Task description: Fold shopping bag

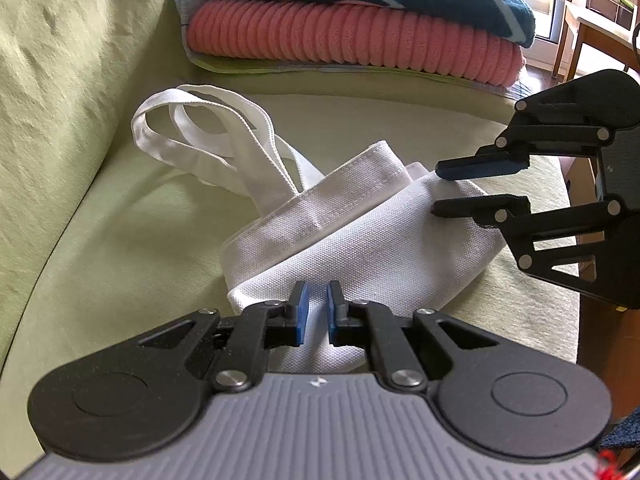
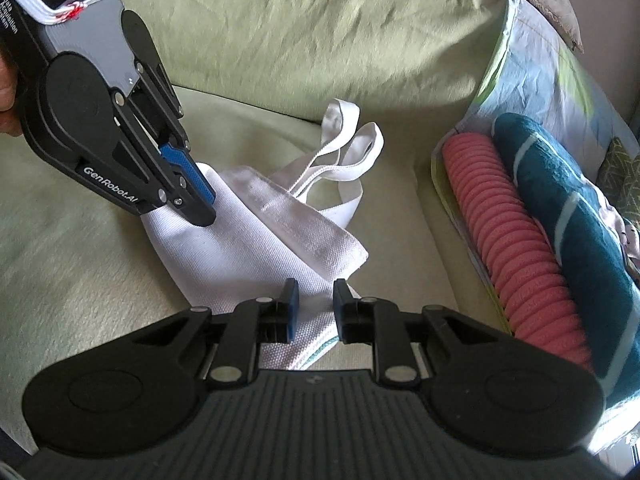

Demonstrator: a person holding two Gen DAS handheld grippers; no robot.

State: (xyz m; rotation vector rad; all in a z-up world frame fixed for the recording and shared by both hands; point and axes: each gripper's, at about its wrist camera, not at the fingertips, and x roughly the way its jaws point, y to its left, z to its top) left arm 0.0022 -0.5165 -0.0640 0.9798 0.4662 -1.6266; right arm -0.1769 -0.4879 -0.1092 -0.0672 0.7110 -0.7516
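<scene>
The white shopping bag (image 1: 340, 224) lies folded on the green couch (image 1: 100, 208), handles (image 1: 208, 132) toward the backrest. Beside it sit stacked towels (image 1: 352, 36). Left gripper (image 1: 316, 312) and right gripper (image 2: 312, 308) both stand narrowly open, bag cloth between the fingers. The bag's near edge hides under them.

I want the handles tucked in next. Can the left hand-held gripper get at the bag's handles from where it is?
Probably yes. The handles lie loose on the sofa cushion beyond the bag, with nothing on them. The left hand-held gripper, jaws apart, would have to pass over the bag.
</scene>
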